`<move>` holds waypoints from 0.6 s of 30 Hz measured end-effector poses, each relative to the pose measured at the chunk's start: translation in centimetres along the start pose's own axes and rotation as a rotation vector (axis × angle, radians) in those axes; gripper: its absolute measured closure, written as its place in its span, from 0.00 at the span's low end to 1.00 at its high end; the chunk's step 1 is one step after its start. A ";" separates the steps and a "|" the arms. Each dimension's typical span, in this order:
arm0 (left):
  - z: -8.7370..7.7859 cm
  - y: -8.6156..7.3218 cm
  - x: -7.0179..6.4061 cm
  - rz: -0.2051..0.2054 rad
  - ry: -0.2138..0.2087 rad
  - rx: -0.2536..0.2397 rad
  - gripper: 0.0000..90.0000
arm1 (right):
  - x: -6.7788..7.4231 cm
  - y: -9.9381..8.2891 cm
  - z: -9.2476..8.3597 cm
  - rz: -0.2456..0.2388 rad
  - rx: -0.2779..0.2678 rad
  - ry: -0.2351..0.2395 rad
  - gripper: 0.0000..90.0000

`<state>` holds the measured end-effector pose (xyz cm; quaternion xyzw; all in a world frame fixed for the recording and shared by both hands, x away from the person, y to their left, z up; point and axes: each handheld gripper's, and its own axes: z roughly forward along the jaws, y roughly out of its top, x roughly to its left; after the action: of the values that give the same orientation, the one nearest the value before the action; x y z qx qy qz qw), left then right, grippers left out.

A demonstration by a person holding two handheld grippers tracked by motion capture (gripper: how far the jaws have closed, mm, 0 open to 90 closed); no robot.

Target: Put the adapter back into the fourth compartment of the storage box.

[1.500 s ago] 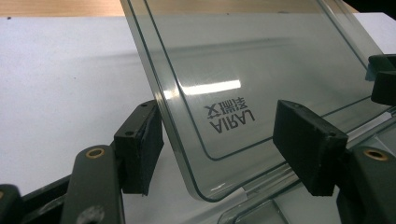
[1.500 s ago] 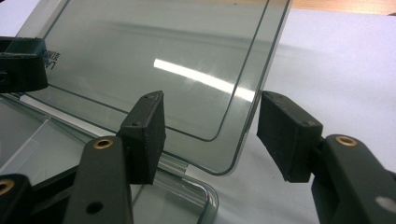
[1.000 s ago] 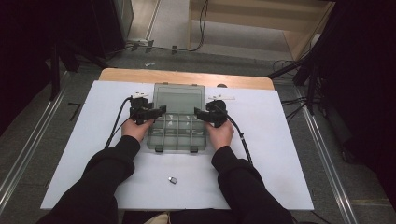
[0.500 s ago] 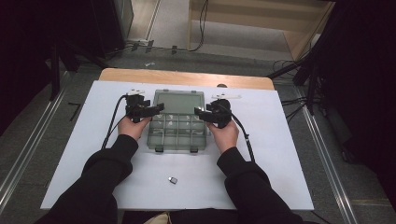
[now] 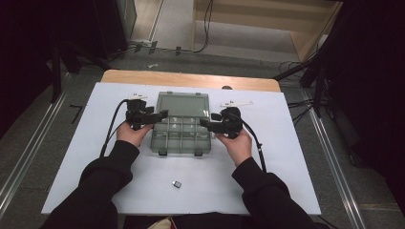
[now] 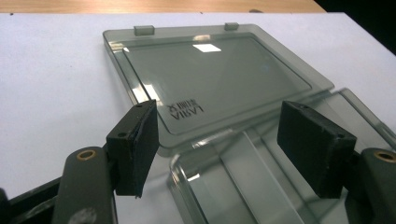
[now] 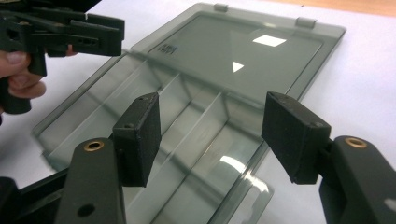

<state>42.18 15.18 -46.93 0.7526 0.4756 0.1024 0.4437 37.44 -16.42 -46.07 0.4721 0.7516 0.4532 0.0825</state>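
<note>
Tabletop (image 5: 296,157): white sheet over a wooden top, its far wood edge bare; carries everything below.

Organizer box (image 5: 182,135): clear smoky plastic, compartmented, at the middle of the tabletop between my two hands; I see no contents in the compartments on view.

Lid (image 5: 184,105): hinged at the far side, lying flat open on the sheet beyond the box; in my judgement the opening is done, and what is left is loading or sorting, not yet begun.

Left tongs (image 5: 162,114): wide, nothing between the pads, over the box's left edge at the hinge line; seen closer in the left gripper view (image 6: 224,144).

Right tongs (image 5: 205,125): wide, holding nothing, over the box's right edge; closer in the right gripper view (image 7: 217,135); their jaws have just been opening, nothing between them.

Small dark item (image 5: 177,183): near edge of the sheet, well apart from the box; too small to identify.

Change from earlier frames: both hands now sit farther apart and clear of the lid; box and small item unmoved.
</note>
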 end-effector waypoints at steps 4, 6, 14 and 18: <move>-0.7 -0.2 -0.6 0.015 -0.021 0.008 0.33 | 0.2 -0.6 -0.4 -0.017 0.021 0.017 0.40; -1.0 -0.4 -0.9 0.023 -0.029 0.016 0.33 | 0.3 -0.9 -0.7 -0.018 0.025 0.030 0.40; -2.8 -0.9 -1.8 0.047 -0.078 0.021 0.33 | 0.7 -1.3 -2.0 -0.040 0.031 0.082 0.40; -3.5 -1.1 -1.9 0.040 -0.089 0.019 0.33 | 1.1 -1.6 -2.4 -0.051 0.036 0.107 0.40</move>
<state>38.49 15.77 -45.17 0.7700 0.4412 0.0732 0.4551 34.53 -17.26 -45.53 0.4292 0.7747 0.4621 0.0452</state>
